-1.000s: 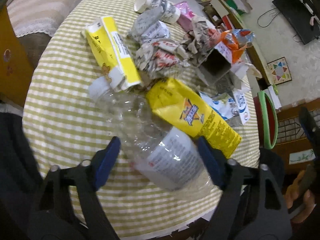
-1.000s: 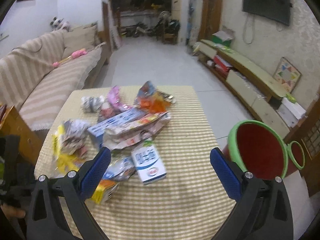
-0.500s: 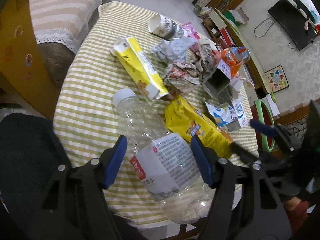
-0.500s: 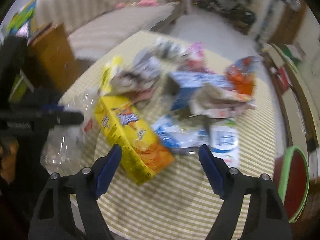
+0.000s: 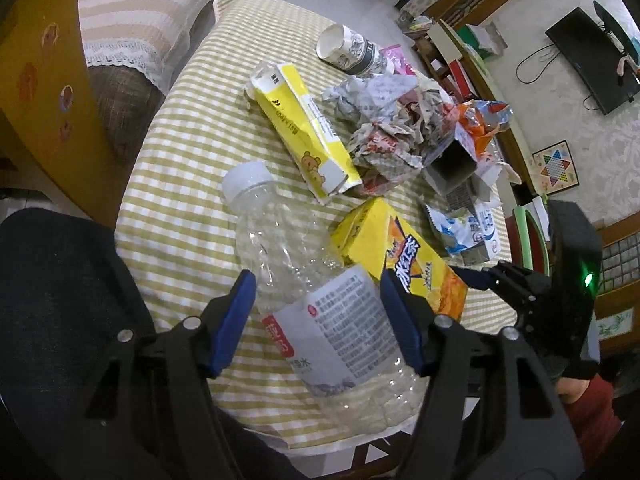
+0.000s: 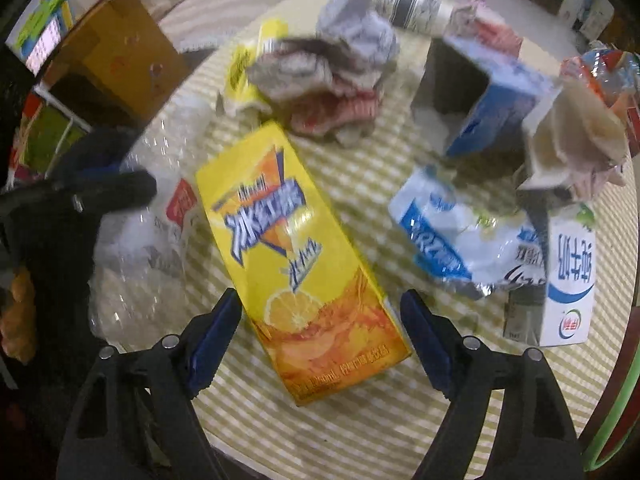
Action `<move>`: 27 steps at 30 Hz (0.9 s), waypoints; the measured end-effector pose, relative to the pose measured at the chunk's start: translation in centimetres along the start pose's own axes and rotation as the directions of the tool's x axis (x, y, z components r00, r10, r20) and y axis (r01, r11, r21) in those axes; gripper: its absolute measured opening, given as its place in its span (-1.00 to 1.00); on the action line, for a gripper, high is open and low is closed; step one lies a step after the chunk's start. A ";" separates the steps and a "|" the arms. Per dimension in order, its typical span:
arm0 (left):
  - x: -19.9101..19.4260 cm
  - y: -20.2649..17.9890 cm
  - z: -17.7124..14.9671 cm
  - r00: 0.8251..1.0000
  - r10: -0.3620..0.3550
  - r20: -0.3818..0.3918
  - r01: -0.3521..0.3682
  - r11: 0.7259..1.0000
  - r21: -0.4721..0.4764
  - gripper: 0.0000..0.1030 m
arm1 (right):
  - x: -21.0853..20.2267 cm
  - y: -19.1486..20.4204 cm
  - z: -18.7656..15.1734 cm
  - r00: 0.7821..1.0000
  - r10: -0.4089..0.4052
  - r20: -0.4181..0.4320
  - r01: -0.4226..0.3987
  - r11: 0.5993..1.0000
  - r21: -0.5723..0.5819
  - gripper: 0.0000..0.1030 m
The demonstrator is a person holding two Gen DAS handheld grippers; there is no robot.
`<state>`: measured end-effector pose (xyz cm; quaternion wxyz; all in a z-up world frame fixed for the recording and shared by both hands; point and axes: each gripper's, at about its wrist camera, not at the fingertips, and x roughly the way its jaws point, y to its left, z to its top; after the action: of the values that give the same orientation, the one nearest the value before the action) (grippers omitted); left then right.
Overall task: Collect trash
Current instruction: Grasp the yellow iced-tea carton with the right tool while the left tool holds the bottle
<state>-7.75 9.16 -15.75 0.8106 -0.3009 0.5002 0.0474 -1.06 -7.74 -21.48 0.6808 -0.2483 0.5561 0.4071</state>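
Apparently crumpled litter crowds the checked tablecloth [image 5: 188, 152] beside a striped sofa [image 5: 132, 4].

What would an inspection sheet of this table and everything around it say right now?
Surface: checked tablecloth, crowded with rubbish.
Job's things: clear plastic bottle lying flat; yellow drink carton beside it.
Clutter: crumpled paper, paper cup, yellow box, milk carton, foil wrapper.
Grippers: left gripper straddles the bottle, jaws just closing; contact unclear. Right gripper straddles the drink carton, jaws just closing, gaps both sides.
Cables: one hanging below the wall television.
Surroundings: striped sofa, green-rimmed bin.
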 end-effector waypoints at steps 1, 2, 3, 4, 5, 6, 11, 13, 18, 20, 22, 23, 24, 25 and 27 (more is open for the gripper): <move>0.1 0.0 0.0 1.000 0.001 -0.001 -0.001 1.000 0.000 0.21 | -0.4 0.0 -0.4 1.000 -0.011 0.009 0.011 1.000 -0.007 0.41; 0.1 0.0 0.0 1.000 0.002 -0.003 -0.002 1.000 0.000 0.21 | -0.6 -0.1 -0.8 1.000 -0.018 0.010 0.018 1.000 -0.005 0.40; 0.2 0.0 0.0 1.000 0.005 -0.007 -0.005 1.000 0.000 0.21 | -1.0 -0.5 -1.3 0.999 -0.036 0.012 0.036 0.999 0.011 0.40; 0.4 0.0 0.1 1.000 0.008 -0.009 -0.008 1.000 0.000 0.21 | -1.3 -1.0 -1.8 0.999 -0.046 0.014 0.046 0.998 0.032 0.39; 0.5 0.0 0.1 1.000 0.013 -0.013 -0.013 1.000 -0.002 0.21 | -1.6 -1.4 -2.1 0.999 -0.048 0.016 0.047 0.998 0.051 0.39; 0.7 -0.1 0.1 1.000 0.012 -0.017 -0.012 1.000 -0.004 0.21 | -1.9 -2.2 -2.7 0.999 -0.045 0.015 0.044 0.996 0.081 0.39; 1.7 -0.6 0.4 0.999 0.024 -0.040 -0.024 1.000 -0.002 0.34 | -2.5 -3.9 -3.6 0.998 -0.057 0.013 0.055 0.990 0.130 0.44; 1.9 -0.7 0.4 0.999 0.025 -0.047 -0.026 1.000 -0.010 0.41 | -2.7 -4.3 -3.2 0.998 -0.058 0.029 0.054 0.989 0.134 0.58; 2.3 -1.1 0.0 0.998 0.033 -0.054 -0.032 0.999 0.018 0.29 | -2.1 -4.2 -1.8 0.995 -0.079 0.056 0.073 0.992 0.106 0.61; 2.1 -1.0 0.0 0.999 0.026 -0.047 -0.026 1.000 0.010 0.20 | -1.7 -3.9 -1.8 0.994 -0.083 0.065 0.075 0.991 0.109 0.43; 1.7 -0.8 -0.2 0.999 0.020 -0.038 -0.020 1.000 0.002 0.20 | -1.7 -3.7 -2.1 0.995 -0.063 0.080 0.052 0.990 0.130 0.42; 1.3 -0.9 -0.2 0.999 0.017 -0.028 -0.016 1.000 0.003 0.20 | -2.0 -4.0 -2.5 0.995 -0.046 0.091 0.033 0.989 0.147 0.41; 1.0 -1.0 -0.2 1.000 0.015 -0.022 -0.014 1.000 0.008 0.20 | -2.6 -4.3 -3.0 0.994 -0.034 0.105 0.017 0.987 0.162 0.40; 0.6 -1.3 -0.3 1.000 0.013 -0.012 -0.013 1.000 0.019 0.20 | -3.1 -4.2 -3.3 0.993 -0.026 0.118 0.005 0.985 0.175 0.35; -0.4 -2.2 -0.4 1.000 0.013 0.004 -0.013 0.998 0.055 0.20 | -4.5 -4.6 -4.4 0.989 -0.016 0.149 -0.015 0.978 0.206 0.32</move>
<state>-7.46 7.26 -14.56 0.8193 -0.2750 0.5016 0.0394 0.08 -14.99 -18.83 0.7427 -0.1450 0.5427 0.3644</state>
